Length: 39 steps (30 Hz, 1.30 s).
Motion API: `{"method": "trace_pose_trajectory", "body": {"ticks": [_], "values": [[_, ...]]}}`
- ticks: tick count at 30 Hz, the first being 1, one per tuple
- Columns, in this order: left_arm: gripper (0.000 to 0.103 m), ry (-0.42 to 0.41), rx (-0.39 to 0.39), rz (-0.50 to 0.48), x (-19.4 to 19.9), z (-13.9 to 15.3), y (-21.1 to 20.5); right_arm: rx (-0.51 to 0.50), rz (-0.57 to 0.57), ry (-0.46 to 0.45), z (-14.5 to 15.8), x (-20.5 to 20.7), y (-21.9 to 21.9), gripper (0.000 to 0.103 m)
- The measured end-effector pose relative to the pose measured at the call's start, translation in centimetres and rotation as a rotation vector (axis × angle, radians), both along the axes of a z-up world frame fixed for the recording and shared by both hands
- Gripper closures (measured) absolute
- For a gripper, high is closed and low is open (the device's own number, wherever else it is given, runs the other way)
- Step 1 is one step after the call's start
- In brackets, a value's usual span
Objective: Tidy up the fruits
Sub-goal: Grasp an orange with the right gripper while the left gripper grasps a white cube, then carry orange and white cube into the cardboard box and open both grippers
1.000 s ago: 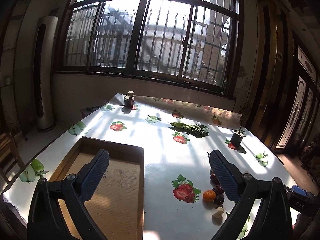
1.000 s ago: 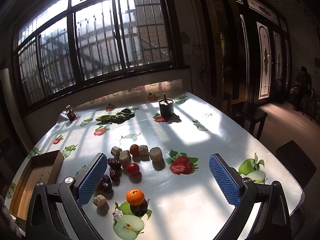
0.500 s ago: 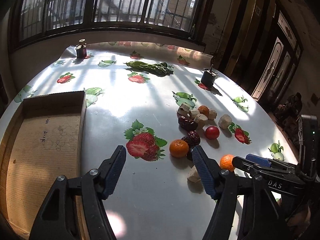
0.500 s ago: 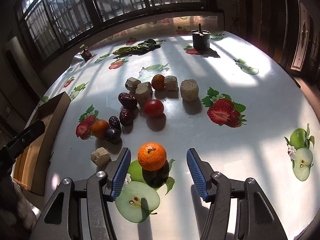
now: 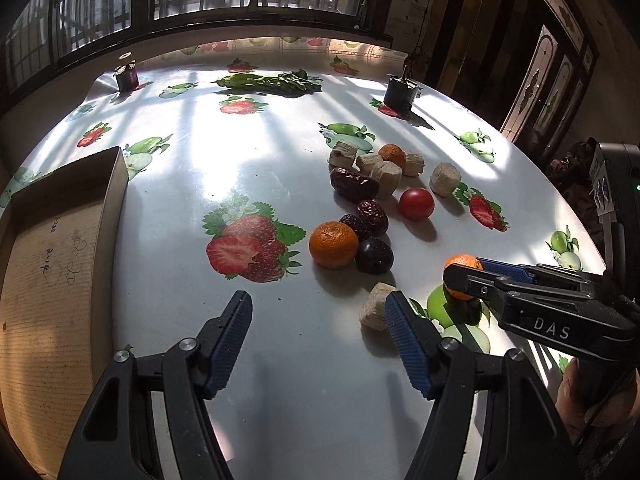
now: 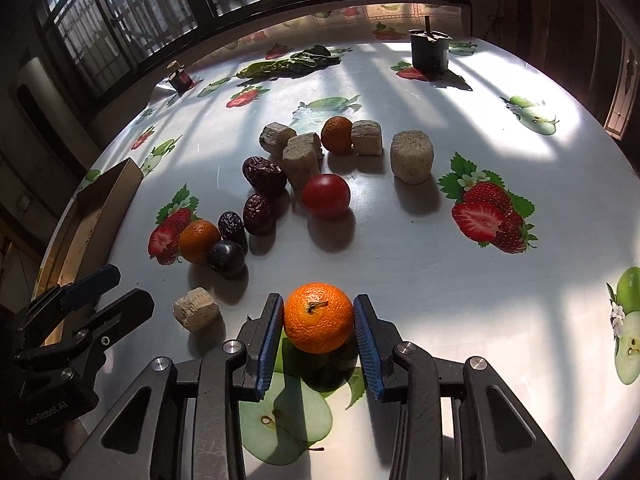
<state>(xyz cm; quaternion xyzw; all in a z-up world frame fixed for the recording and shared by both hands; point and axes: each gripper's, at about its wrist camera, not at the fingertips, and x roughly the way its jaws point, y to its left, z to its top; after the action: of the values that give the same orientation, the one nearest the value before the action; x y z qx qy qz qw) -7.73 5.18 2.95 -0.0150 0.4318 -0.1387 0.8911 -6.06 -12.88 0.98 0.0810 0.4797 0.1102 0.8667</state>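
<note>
My right gripper [image 6: 319, 320] is shut on an orange mandarin [image 6: 318, 317] at the table's near edge; both blue pads touch its sides. It also shows in the left wrist view [image 5: 460, 264], held by the right gripper [image 5: 476, 276]. My left gripper [image 5: 318, 316] is open and empty above the table, near a tan block [image 5: 374, 312]. A second mandarin [image 5: 333, 244], a dark plum [image 5: 374, 255], red dates [image 5: 354, 184], a red tomato [image 5: 416, 203] and a third mandarin [image 5: 392, 153] lie in a cluster. A cardboard tray [image 5: 52, 264] lies at the left.
Several tan blocks [image 6: 412, 156] lie among the fruit. A dark pot [image 6: 430, 54], leafy greens [image 6: 292, 65] and a small jar [image 6: 180, 78] stand at the far side. The fruit-print tablecloth [image 6: 440, 280] covers the table.
My right gripper has moved forward and closed on the near mandarin. My left gripper has dropped lower and nearer the fruit cluster, still open.
</note>
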Motion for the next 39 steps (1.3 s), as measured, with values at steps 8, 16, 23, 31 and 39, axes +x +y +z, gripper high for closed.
{"method": "trace_pose_trajectory", "body": {"ticks": [8, 16, 23, 31, 39], "values": [[0.037, 0.054, -0.025, -0.092, 1.0, -1.0, -2.9, 0.015, -0.008, -0.023, 0.7, -0.5, -1.1, 0.064], [0.087, 0.067, -0.02, -0.069, 1.1, -1.5, -2.6, -0.008, 0.019, -0.023, 0.3, -0.9, -0.3, 0.066], [0.087, 0.005, -0.127, -0.022, -0.7, 2.8, 1.9, -0.047, 0.045, -0.05, 1.8, -1.7, 0.9, 0.068], [0.087, -0.065, -0.077, 0.132, -0.4, 7.6, 13.3, -0.032, 0.204, -0.151, 8.1, -1.6, 7.1, 0.067], [0.087, 0.04, -0.02, 0.37, 6.6, 5.2, 25.0, 0.013, 0.45, -0.178, 10.0, 2.4, 21.4, 0.067]]}}
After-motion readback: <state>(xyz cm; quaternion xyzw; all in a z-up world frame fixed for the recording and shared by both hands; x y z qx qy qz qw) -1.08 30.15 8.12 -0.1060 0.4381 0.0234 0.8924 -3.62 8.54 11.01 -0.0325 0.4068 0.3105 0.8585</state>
